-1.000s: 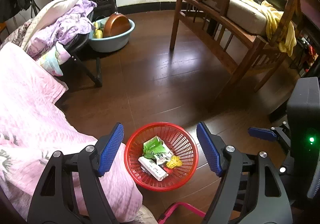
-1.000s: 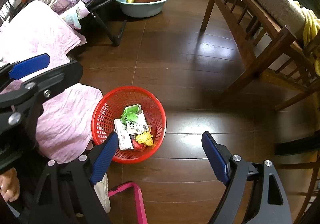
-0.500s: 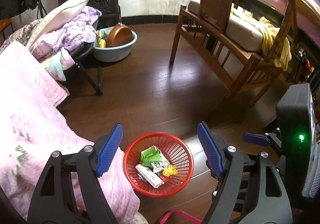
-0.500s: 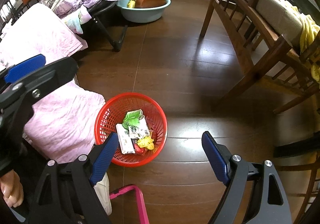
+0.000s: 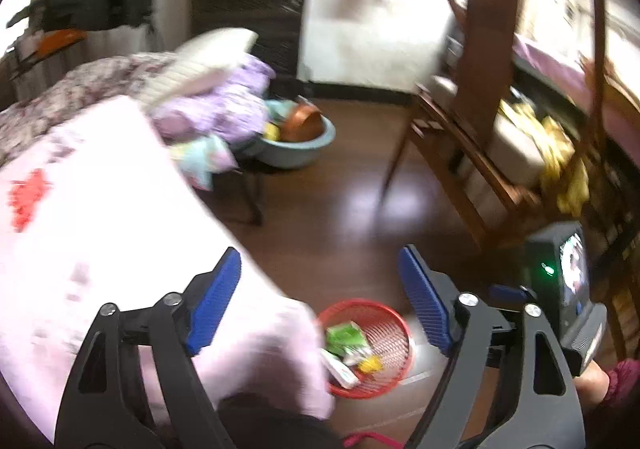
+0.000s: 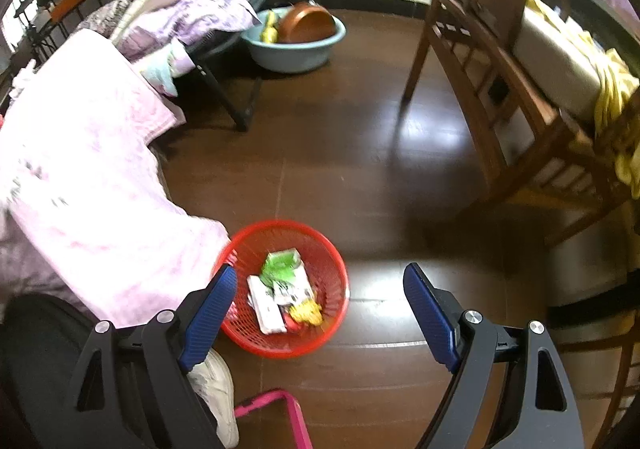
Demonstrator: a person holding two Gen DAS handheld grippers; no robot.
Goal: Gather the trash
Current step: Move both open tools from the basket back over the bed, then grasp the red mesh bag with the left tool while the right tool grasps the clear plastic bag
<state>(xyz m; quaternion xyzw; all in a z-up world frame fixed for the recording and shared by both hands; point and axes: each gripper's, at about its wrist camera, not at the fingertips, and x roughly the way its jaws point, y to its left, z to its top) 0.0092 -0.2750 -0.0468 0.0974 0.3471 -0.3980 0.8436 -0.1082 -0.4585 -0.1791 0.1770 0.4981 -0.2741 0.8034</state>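
A red mesh basket (image 6: 332,269) stands on the dark wood floor beside the bed; it also shows low in the left wrist view (image 5: 394,325). It holds trash: a green packet (image 6: 282,263), a white wrapper (image 6: 266,305) and a yellow scrap (image 6: 306,313). My right gripper (image 6: 316,317) is open and empty, high above the basket. My left gripper (image 5: 320,305) is open and empty, raised above the pink blanket (image 5: 100,233) and the basket. The right gripper's body (image 5: 560,281) shows at the right of the left wrist view.
A pink-blanketed bed (image 6: 88,177) fills the left. A blue basin (image 6: 296,45) with a copper pan stands at the back. A wooden chair (image 6: 520,97) with a yellow cloth is at the right. A pink frame (image 6: 288,413) and a white shoe (image 6: 216,393) lie near the bottom.
Both grippers have risen and tilted up, the left one more, so the basket sits lower and smaller in view. Both stay open and empty. The left wrist view is now blurred by motion.
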